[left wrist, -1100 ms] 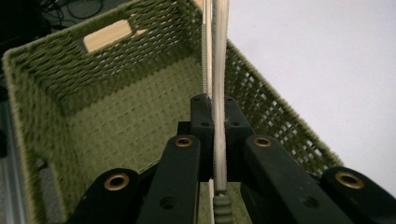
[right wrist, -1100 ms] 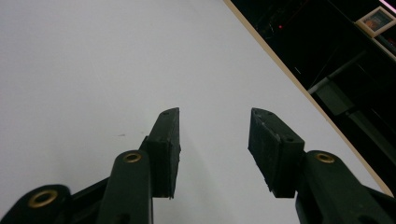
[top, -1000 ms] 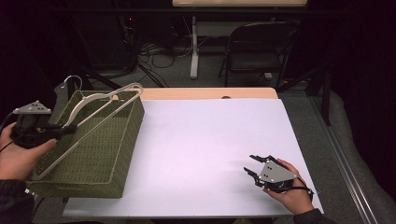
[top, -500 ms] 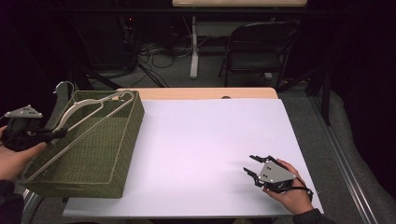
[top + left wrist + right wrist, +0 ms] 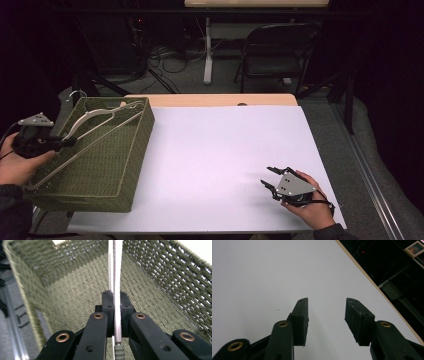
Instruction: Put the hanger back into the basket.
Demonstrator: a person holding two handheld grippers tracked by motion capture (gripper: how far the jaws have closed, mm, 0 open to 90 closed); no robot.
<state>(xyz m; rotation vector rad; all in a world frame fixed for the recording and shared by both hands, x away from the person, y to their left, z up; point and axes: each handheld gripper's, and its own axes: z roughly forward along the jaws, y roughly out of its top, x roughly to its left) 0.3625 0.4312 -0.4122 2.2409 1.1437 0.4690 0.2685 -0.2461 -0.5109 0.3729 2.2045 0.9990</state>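
Note:
A green woven basket point(image 5: 105, 175) stands at the table's left edge, with a white clothes hanger point(image 5: 97, 116) lying slanted inside it and its hook point(image 5: 75, 93) over the far rim. My left gripper point(image 5: 69, 142) reaches over the basket's left rim and is shut on the hanger's thin bar. In the left gripper view the bar point(image 5: 117, 270) runs straight up between the closed pads of the left gripper point(image 5: 115, 298), with the basket's wall point(image 5: 165, 287) behind. My right gripper point(image 5: 266, 176) rests open on the white table point(image 5: 215, 150) at the front right, holding nothing. The right gripper point(image 5: 325, 307) has bare table point(image 5: 262, 277) between its jaws.
A wooden strip point(image 5: 210, 100) edges the table's far side. Beyond it, on the dark floor, stand a folding chair point(image 5: 277, 55), a white stand leg point(image 5: 207, 50) and loose cables. The table's right edge point(image 5: 372, 282) runs close to the right gripper.
My left hand has sunk with the hanger, which now lies lower in the basket. The right hand has kept still.

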